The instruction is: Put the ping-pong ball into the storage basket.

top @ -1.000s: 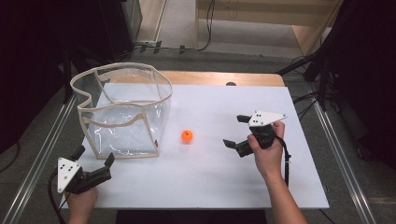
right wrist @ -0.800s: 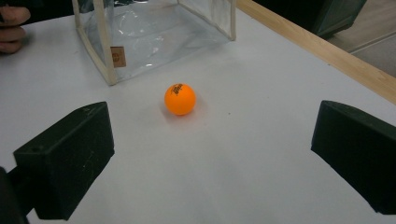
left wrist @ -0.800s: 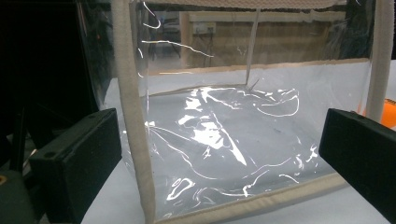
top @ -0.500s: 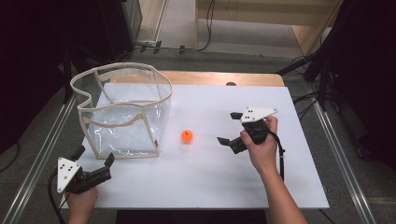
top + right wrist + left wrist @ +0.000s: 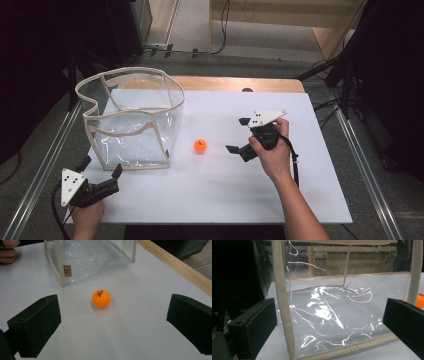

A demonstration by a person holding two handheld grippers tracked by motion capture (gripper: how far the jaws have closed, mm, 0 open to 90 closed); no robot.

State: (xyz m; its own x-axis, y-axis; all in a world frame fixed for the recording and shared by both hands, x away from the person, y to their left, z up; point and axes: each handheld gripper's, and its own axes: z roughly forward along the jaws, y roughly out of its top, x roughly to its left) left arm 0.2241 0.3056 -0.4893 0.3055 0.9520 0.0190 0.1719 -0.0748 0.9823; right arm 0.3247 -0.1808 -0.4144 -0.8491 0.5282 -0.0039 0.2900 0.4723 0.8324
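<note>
Right claw (image 5: 239, 136), jaws wide, had been brought left toward orange ball (image 5: 200, 146); pickup was judged imminent; left claw (image 5: 101, 171) wide, idle.

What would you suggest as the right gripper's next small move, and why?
Probably ease the right gripper forward toward the orange ball: its jaws stand wide open, empty and aimed at the ball, which lies free on the white table ahead of them, beside the clear bag.

Right gripper (image 5: 113, 322) jaws spread wide, nothing between the pads. Orange ball (image 5: 101, 298) ahead, centred between jaws, resting on white bench (image 5: 130, 340), apart from both. Clear bag (image 5: 87, 255) beyond ball, upright. Wooden bench edge (image 5: 175, 265) running along right side.
</note>
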